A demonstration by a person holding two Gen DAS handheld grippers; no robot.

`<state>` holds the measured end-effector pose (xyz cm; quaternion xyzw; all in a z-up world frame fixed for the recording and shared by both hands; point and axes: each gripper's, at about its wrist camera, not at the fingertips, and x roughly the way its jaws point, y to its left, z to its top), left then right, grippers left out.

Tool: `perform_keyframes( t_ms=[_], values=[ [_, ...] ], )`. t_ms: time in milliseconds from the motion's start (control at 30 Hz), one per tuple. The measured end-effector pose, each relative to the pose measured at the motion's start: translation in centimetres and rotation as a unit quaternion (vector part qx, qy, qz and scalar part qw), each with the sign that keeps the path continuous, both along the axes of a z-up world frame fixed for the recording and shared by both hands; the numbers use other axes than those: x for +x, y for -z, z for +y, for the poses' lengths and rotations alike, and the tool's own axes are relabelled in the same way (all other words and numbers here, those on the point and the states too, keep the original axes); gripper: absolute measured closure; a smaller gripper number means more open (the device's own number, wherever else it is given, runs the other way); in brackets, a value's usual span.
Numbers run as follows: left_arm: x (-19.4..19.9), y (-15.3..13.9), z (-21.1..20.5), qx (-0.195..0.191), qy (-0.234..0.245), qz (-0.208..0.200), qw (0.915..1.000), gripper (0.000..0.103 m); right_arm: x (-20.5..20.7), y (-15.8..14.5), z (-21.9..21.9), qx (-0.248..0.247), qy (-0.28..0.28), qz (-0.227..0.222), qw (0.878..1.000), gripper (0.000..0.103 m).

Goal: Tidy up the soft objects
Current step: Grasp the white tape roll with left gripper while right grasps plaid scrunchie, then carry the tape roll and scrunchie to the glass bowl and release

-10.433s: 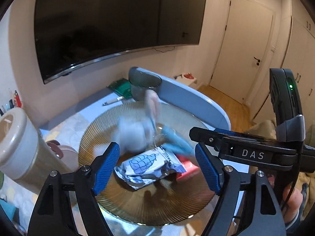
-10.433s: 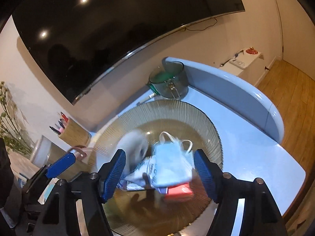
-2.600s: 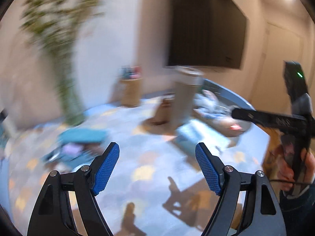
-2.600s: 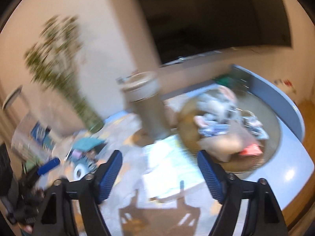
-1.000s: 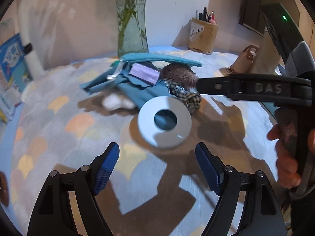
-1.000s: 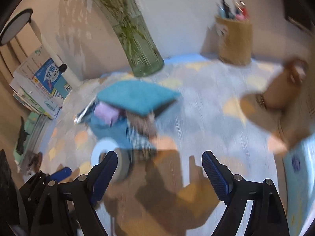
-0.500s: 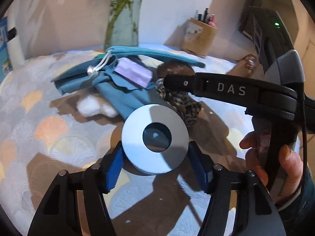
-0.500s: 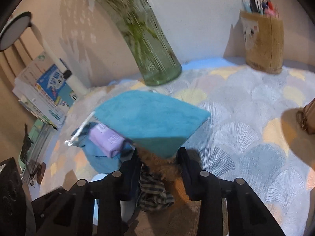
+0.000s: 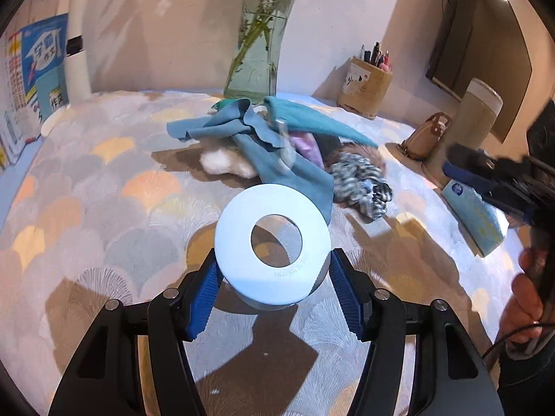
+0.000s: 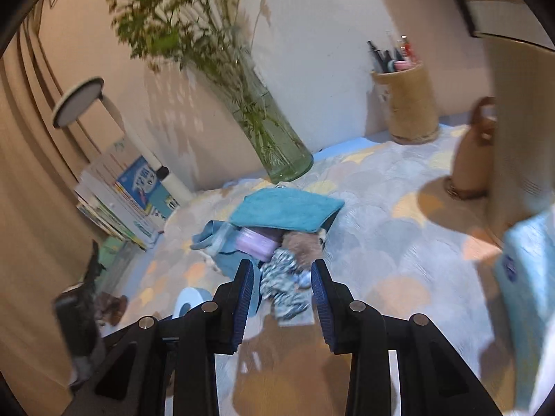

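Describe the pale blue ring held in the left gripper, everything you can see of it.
The ring is a thick, pale blue-white roll with a flat, smooth top face and a round central hole through which the patterned cloth below shows. Faint embossed lettering, too small to read, runs near its front edge. It lies flat, hole upward, between the blue ribbed pads of the left gripper, which press on its sides. Its far edge overlaps the blue cloth of the pile behind. Whether it rests on the table cannot be told.

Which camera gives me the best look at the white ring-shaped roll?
The left wrist view. There the white roll sits large and sharp between the left gripper pads, its round hole facing the camera. The right wrist view shows only a small blurred part of it, low at left, partly hidden behind a gripper finger.
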<state>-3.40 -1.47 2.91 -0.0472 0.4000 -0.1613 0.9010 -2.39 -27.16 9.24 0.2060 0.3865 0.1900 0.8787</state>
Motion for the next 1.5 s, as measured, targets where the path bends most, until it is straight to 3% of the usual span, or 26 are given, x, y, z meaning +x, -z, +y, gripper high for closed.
perform_keyframes(
  t_ms=[133, 200, 267, 367, 467, 567, 633, 667, 700, 833, 933, 1033, 1200, 1333, 1400, 1500],
  values=[
    [0.1, 0.3, 0.2, -0.003, -0.002, 0.005, 1.0, 0.043, -0.7, 0.2, -0.9, 0.0, 0.008, 0.034, 0.999, 0.066],
    [0.0, 0.2, 0.2, -0.005, -0.002, 0.001, 1.0, 0.042, 0.0, 1.1, -0.8, -0.015, 0.027, 0.061, 0.998, 0.035],
    [0.0, 0.2, 0.2, -0.006, 0.0, -0.003, 1.0, 0.042, 0.6, 1.9, -0.8, -0.015, 0.04, 0.079, 0.996, 0.022],
    [-0.1, 0.3, 0.2, -0.005, 0.0, -0.002, 1.0, 0.042, 2.8, 3.7, 0.5, -0.002, 0.028, 0.118, 0.993, 0.022],
    [0.0, 0.3, 0.2, -0.006, 0.002, 0.0, 1.0, 0.042, 5.3, 5.5, 2.7, -0.029, 0.025, 0.15, 0.988, 0.022],
    [0.1, 0.4, 0.2, -0.008, 0.002, 0.003, 1.0, 0.042, 6.8, 5.7, 5.7, -0.121, 0.032, 0.115, 0.985, 0.022],
    [0.1, 0.4, 0.2, -0.007, 0.002, 0.003, 1.0, 0.042, 7.4, 6.2, 7.5, -0.187, 0.038, 0.103, 0.976, 0.021],
    [0.1, 0.4, 0.2, -0.008, 0.002, 0.003, 1.0, 0.042, 7.4, 6.2, 8.1, -0.211, 0.04, 0.098, 0.972, 0.026],
    [0.2, 0.4, 0.2, -0.009, 0.003, 0.003, 0.9999, 0.042, 7.3, 6.0, 8.2, -0.212, 0.036, 0.092, 0.972, 0.044],
    [0.2, 0.5, 0.3, -0.014, 0.003, 0.004, 0.9999, 0.042, 6.2, 5.6, 6.8, -0.167, 0.032, 0.078, 0.982, 0.064],
    [0.2, 0.5, 0.3, -0.012, 0.001, 0.004, 0.9999, 0.042, 4.8, 5.0, 5.4, -0.128, 0.04, 0.07, 0.988, 0.065],
    [0.3, 0.5, 0.4, -0.012, 0.001, 0.006, 0.9999, 0.042, 2.7, 4.8, 4.4, -0.042, 0.033, 0.08, 0.995, 0.066],
    [0.2, 0.4, 0.3, -0.01, 0.003, 0.003, 0.9999, 0.042, -0.9, 4.6, 3.0, 0.009, 0.009, 0.1, 0.995, 0.066],
    [0.1, 0.4, 0.2, -0.01, 0.009, 0.004, 0.9999, 0.042, -3.2, 3.1, 2.6, -0.026, 0.01, 0.081, 0.996, 0.066],
    [0.2, 0.5, 0.2, -0.029, 0.013, 0.022, 0.9993, 0.042, -4.1, 2.4, 2.3, -0.044, 0.014, 0.076, 0.996, 0.066],
    [-0.6, 0.3, -0.4, -0.036, 0.009, 0.026, 0.999, 0.042, -5.0, 1.5, 1.3, -0.033, 0.013, 0.067, 0.997, 0.066]
  ],
)
